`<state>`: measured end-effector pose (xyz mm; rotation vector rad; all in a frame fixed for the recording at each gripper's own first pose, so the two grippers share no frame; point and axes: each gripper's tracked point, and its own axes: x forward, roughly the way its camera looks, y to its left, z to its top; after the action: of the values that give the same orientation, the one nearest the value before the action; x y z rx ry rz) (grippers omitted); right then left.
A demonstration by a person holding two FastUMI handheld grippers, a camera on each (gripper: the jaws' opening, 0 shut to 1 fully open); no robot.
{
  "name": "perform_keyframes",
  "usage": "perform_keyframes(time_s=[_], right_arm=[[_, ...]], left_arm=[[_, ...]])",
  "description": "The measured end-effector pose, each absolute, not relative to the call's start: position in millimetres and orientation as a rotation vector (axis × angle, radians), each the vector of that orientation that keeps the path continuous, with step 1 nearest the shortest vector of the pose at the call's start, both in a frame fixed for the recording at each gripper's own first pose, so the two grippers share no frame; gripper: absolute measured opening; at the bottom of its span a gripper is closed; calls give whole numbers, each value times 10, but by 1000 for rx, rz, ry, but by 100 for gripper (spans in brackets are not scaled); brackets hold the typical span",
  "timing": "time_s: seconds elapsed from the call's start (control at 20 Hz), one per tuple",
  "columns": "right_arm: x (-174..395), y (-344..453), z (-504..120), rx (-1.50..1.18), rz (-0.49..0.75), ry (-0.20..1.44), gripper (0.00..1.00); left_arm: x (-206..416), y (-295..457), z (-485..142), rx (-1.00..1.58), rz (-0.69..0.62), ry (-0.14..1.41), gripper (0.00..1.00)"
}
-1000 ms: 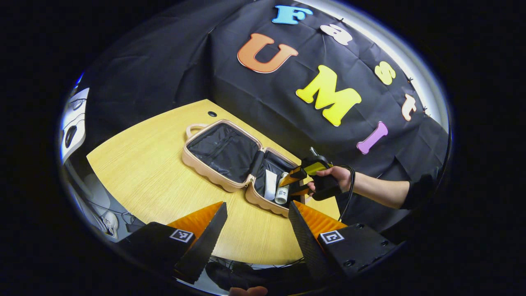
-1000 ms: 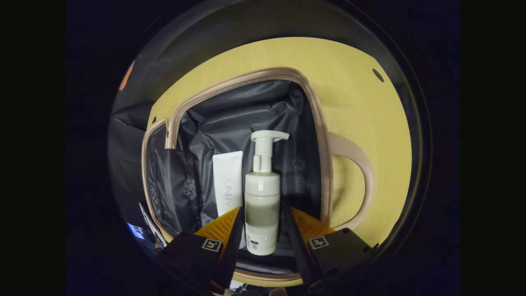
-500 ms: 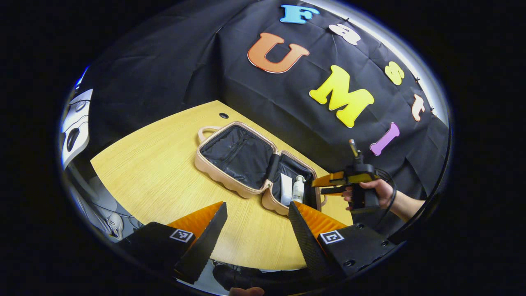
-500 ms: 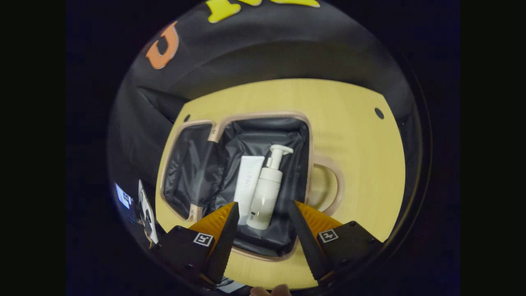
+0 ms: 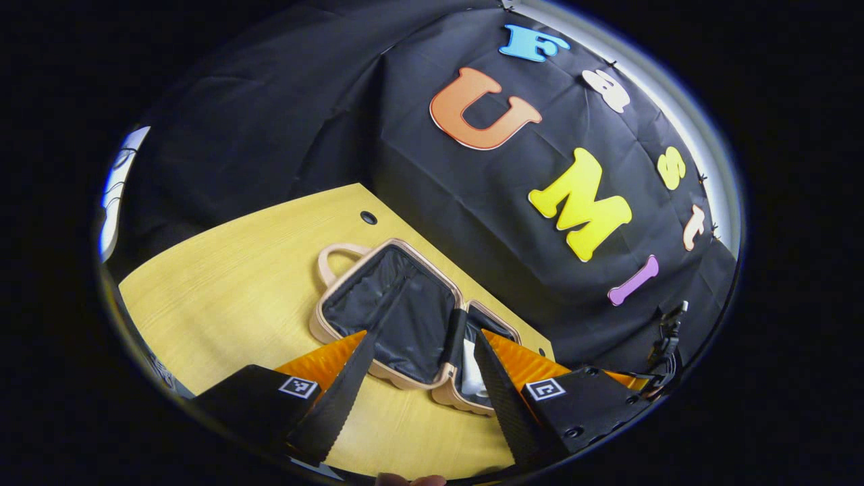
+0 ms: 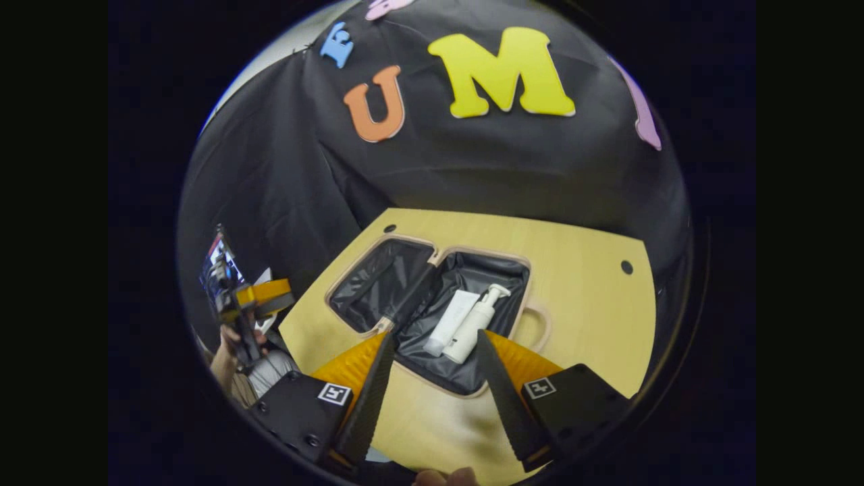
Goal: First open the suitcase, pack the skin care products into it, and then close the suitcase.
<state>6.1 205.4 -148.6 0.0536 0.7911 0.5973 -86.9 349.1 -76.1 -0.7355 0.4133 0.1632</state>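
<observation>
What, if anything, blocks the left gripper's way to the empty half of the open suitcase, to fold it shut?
Nothing visible. The left gripper, open, faces the beige hard-shell suitcase across bare wooden table; that black-lined half lies flat and empty. The white tube and white pump bottle lie in the other half.

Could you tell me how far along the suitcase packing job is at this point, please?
Done: the suitcase lies open on the table, with the white tube and pump bottle lying side by side in its right half. In hand: nothing; the right hand-held gripper and the left hand-held gripper are both open and empty, above the case. Left: closing the suitcase.
</observation>
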Motion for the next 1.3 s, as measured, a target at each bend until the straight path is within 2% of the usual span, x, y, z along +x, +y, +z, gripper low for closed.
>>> perform_keyframes(time_s=[0.35, 0.4, 0.45, 0.5, 0.55, 0.6, 0.65, 0.75, 0.8, 0.85, 0.9, 0.95, 1.0, 1.05, 1.1, 1.15, 1.2, 1.3], right_arm=[[19, 1648, -1068, 74, 534, 732, 75], [23, 1594, -1072, 78, 518, 736, 75], [31, 1546, -1073, 80, 502, 739, 75], [25, 1510, -1073, 83, 489, 739, 70], [27, 1471, -1079, 82, 474, 741, 75], [-5, 1438, -1093, 77, 463, 746, 70], [-20, 1395, -1118, 66, 447, 747, 75], [-50, 1329, -1176, 18, 430, 746, 74], [-78, 1317, -1188, 3, 428, 747, 75], [-100, 1314, -1193, 0, 424, 747, 75], [-114, 1313, -1189, 3, 421, 747, 75], [-122, 1287, -1191, 4, 412, 747, 75], [-134, 1251, -1197, 9, 399, 744, 75], [-137, 1204, -1195, 17, 383, 742, 75], [-155, 1165, -1196, 34, 370, 740, 75], [-179, 1127, -1181, 56, 357, 733, 75], [-185, 1076, -1151, 75, 337, 721, 75], [-186, 936, -1122, 98, 286, 690, 75]], left_arm=[[-287, 4605, -1356, -990, 249, 361, 94], [-207, 4681, -1479, -1038, 255, 370, 80], [-140, 4743, -1624, -1074, 263, 388, 90], [-68, 4790, -1798, -1105, 266, 412, 88], [-15, 4816, -1963, -1127, 278, 440, 88], [53, 4821, -2099, -1155, 278, 459, 86], [123, 4824, -2160, -1187, 271, 464, 86], [277, 4793, -2156, -1247, 244, 433, 84], [359, 4779, -2200, -1260, 240, 420, 92], [451, 4795, -2230, -1286, 241, 403, 79], [517, 4840, -2232, -1315, 247, 382, 82], [578, 4858, -2261, -1336, 258, 369, 78], [626, 4880, -2301, -1348, 272, 367, 56], [646, 4890, -2344, -1351, 282, 374, 39], [650, 4890, -2384, -1354, 294, 388, 44], [641, 4910, -2401, -1355, 311, 394, 38], [646, 4912, -2428, -1361, 324, 409, 21], [629, 4911, -2403, -1361, 341, 421, 13]])
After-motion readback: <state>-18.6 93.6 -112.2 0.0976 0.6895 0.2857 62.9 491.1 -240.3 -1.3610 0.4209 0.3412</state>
